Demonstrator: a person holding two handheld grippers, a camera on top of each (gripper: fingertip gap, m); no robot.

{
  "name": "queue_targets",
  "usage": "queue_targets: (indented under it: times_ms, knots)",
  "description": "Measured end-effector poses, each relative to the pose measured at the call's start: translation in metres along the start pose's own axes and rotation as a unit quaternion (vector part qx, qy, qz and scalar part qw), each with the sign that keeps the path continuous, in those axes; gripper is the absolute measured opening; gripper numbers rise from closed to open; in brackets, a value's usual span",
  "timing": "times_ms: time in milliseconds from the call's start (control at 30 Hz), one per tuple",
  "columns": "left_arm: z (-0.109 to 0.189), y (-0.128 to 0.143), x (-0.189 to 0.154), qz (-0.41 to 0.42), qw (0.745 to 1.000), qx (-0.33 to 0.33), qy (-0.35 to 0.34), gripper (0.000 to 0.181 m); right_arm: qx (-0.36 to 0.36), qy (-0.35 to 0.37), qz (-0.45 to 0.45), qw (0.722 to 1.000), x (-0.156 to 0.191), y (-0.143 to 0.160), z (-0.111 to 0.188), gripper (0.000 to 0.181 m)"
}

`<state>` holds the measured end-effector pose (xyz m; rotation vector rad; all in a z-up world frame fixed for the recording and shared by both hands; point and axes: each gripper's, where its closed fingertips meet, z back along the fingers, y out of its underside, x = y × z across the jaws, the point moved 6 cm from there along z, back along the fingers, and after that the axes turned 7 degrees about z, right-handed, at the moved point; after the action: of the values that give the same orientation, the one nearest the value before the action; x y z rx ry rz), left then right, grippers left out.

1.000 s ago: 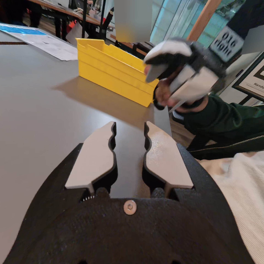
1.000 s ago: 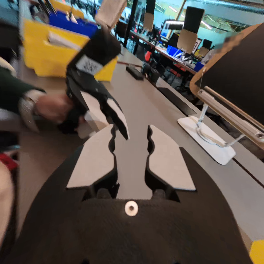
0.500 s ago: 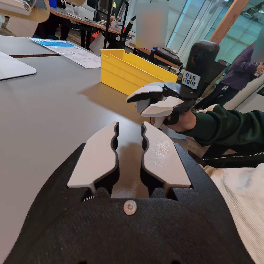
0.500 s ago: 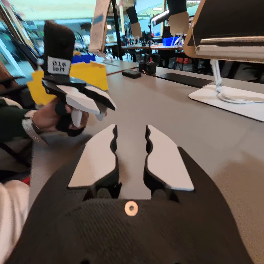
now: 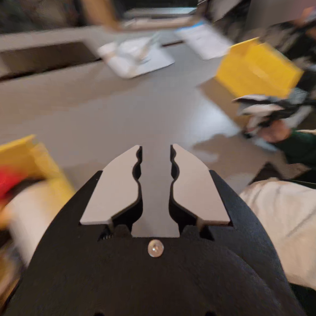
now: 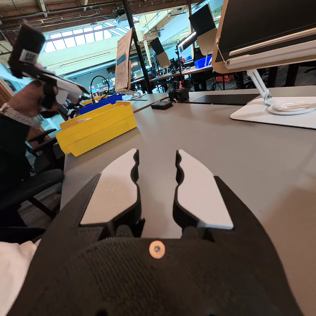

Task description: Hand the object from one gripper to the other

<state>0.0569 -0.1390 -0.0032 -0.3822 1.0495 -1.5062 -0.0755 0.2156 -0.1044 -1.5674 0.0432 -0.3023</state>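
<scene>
My left gripper point(image 5: 156, 147) is open and empty, above the grey table point(image 5: 119, 111). This view is blurred by motion. My right gripper point(image 6: 156, 151) is open and empty, low over the table point(image 6: 205, 145). The right gripper also shows at the right of the left wrist view point(image 5: 239, 106), held in a hand. The left gripper shows raised at the upper left of the right wrist view point(image 6: 77, 94). No object sits between either pair of jaws. A blurred red thing point(image 5: 6, 179) lies in a yellow bin point(image 5: 34, 153) at the left.
A second yellow bin point(image 6: 97, 126) stands at the table's left edge, also seen in the left wrist view point(image 5: 253, 68). Behind it are a blue bin point(image 6: 102, 104) and a black device point(image 6: 161, 105). A white monitor stand base point(image 6: 273, 111) is at the right. The left gripper's tips are roughly 30 cm from the right gripper's. The blurred red thing point(image 5: 6, 179) is about 20 cm from my left fingertips.
My left gripper has swung quickly to the left and risen, bringing a second yellow bin into its view. My right gripper has turned towards the first yellow bin. Both stayed open.
</scene>
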Motion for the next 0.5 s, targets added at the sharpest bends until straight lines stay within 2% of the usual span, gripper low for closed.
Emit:
queue_targets:
  times_ms: [33,100,167,233,300,400,500]
  knots:
    - [0.027,0.009,0.024,0.019,0.997,0.017,-0.077,0.023,0.0,-0.001,0.001,1.0,0.0,0.0,-0.002,0.041]
    - [0.081,0.032,0.065,0.062,0.974,0.023,-0.217,0.023,0.003,-0.005,0.006,1.0,0.001,0.0,-0.009,0.041]
    - [0.12,0.059,0.093,0.118,0.951,0.026,-0.286,0.024,0.018,-0.011,0.036,0.999,0.001,0.0,-0.015,0.042]
    - [0.139,0.09,0.115,0.178,0.934,0.067,-0.303,0.024,0.039,-0.002,0.085,0.996,0.0,0.0,-0.019,0.039]
    - [0.145,0.116,0.132,0.217,0.922,0.121,-0.297,0.028,0.043,0.005,0.116,0.992,-0.002,-0.003,-0.02,0.038]
    - [0.138,0.138,0.149,0.24,0.911,0.186,-0.281,0.037,0.027,0.004,0.112,0.993,-0.003,-0.009,-0.021,0.037]
    - [0.129,0.149,0.159,0.237,0.892,0.244,-0.296,0.043,0.02,-0.002,0.092,0.996,-0.006,-0.01,-0.023,0.037]
